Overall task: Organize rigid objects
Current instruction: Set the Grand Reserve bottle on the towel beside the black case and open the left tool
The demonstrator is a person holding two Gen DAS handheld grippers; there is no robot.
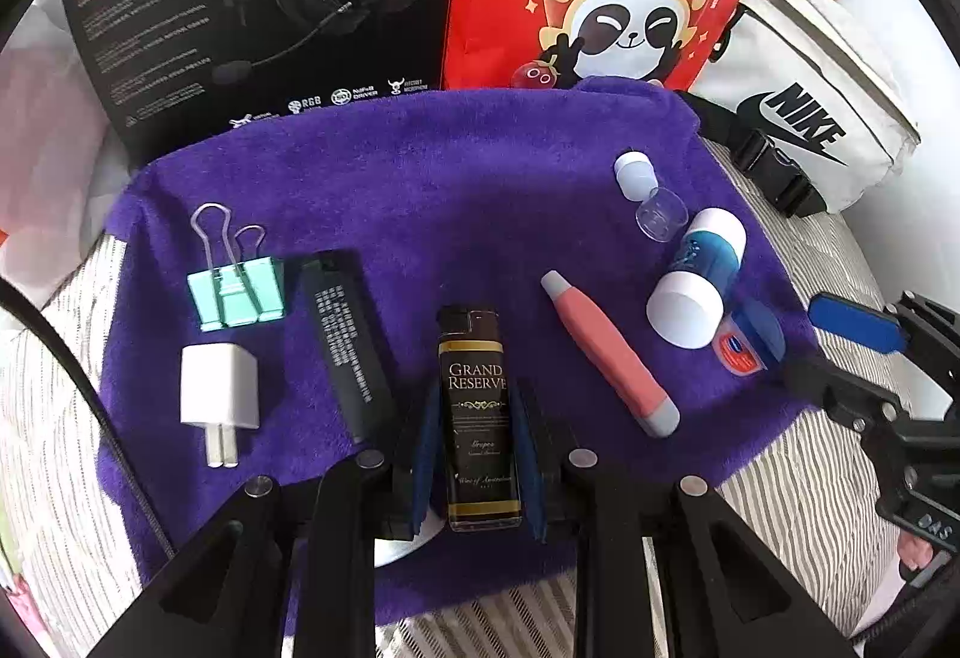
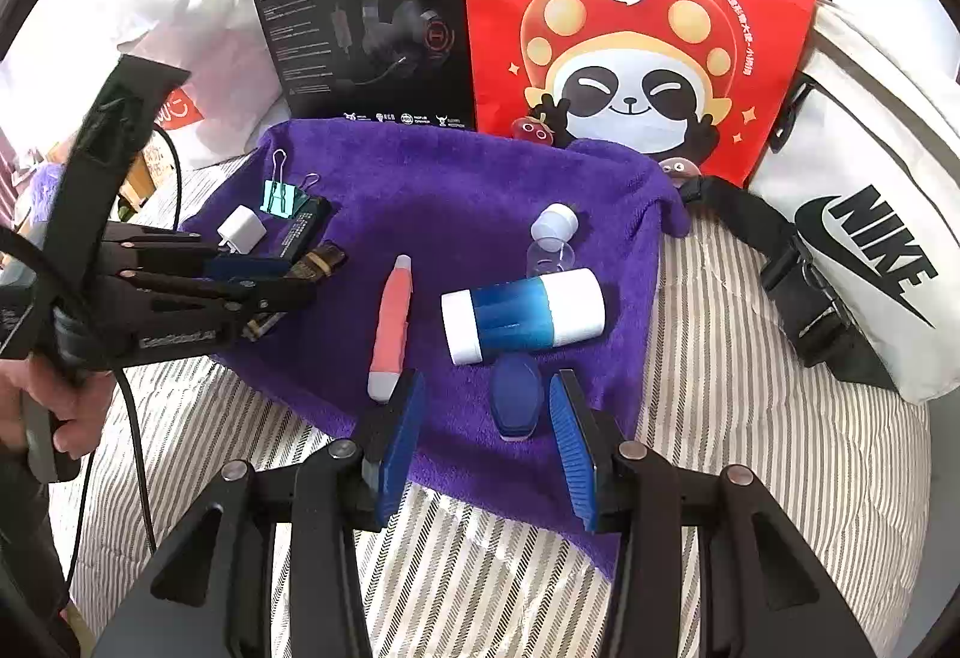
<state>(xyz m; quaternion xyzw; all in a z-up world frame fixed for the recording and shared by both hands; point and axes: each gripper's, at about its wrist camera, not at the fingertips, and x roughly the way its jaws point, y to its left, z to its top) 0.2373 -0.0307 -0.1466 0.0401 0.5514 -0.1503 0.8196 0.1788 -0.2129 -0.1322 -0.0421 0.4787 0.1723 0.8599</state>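
Note:
A purple towel (image 1: 450,190) carries the objects. My left gripper (image 1: 480,400) is shut on a small dark Grand Reserve bottle (image 1: 480,358), which stands lengthwise between the blue pads. Left of it lie a slim black box (image 1: 348,346), a white charger plug (image 1: 219,397) and a teal binder clip (image 1: 237,292). To its right are a pink pen (image 1: 606,352), a blue-and-white cylinder (image 1: 699,280), a small clear bottle (image 1: 648,190) and a little blue-lidded jar (image 1: 747,340). My right gripper (image 2: 486,379) is open, and the blue-lidded jar (image 2: 516,400) lies on the towel (image 2: 450,190) between its fingers, near the right pad.
A black headset box (image 2: 360,15) and a red panda bag (image 2: 630,27) stand behind the towel. A white Nike bag (image 2: 870,238) with a black buckle strap lies to the right. Striped bedding (image 2: 750,418) surrounds the towel. A hand (image 2: 60,406) holds the left gripper's handle.

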